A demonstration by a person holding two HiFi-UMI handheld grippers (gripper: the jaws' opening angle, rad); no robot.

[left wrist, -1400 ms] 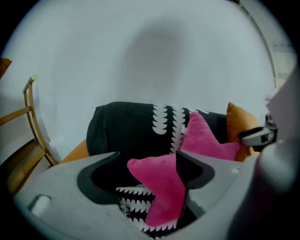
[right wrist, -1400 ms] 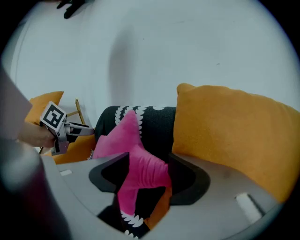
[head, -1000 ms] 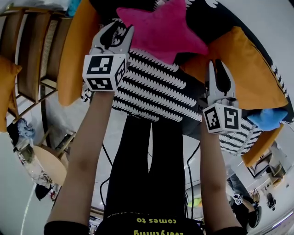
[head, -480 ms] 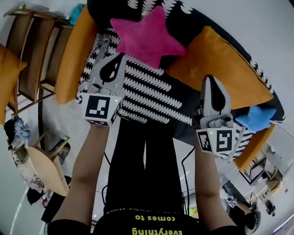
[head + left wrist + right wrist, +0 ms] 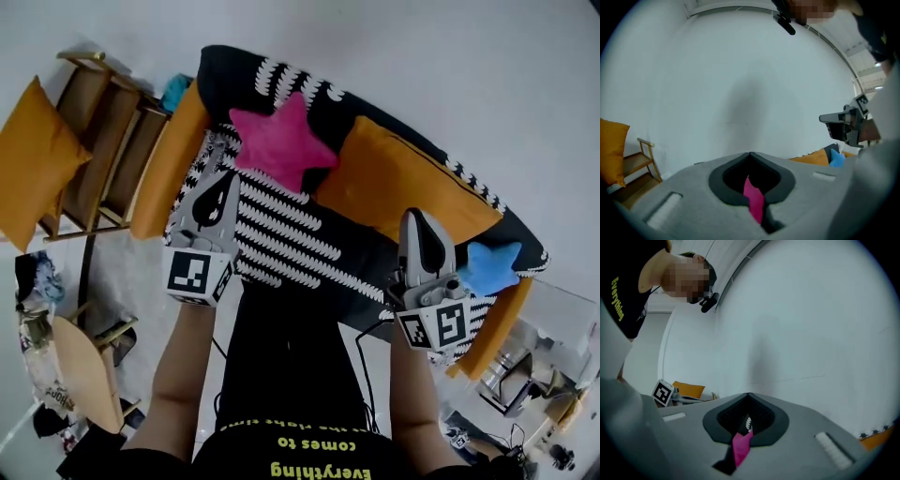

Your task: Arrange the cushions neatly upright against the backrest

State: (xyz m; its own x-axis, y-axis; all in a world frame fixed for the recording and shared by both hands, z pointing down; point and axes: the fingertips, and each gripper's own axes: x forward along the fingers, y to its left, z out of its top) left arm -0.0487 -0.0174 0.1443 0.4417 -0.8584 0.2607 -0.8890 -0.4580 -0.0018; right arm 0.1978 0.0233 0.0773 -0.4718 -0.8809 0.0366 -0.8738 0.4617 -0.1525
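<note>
Left gripper (image 5: 220, 180) and right gripper (image 5: 418, 217): jaws together, nothing clamped. Pink star cushion (image 5: 279, 142) and orange cushion (image 5: 403, 183) against sofa backrest (image 5: 314, 89).

Black shirt (image 5: 246, 456) of the person: yellow print across its front, upside down in the head view, reads "Everything comes to". A further line beside those words is too blurred to read.

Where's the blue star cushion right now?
Head view, right side: the blue star cushion lies at the sofa's right end, just beyond the right gripper, beside the big orange cushion.
</note>
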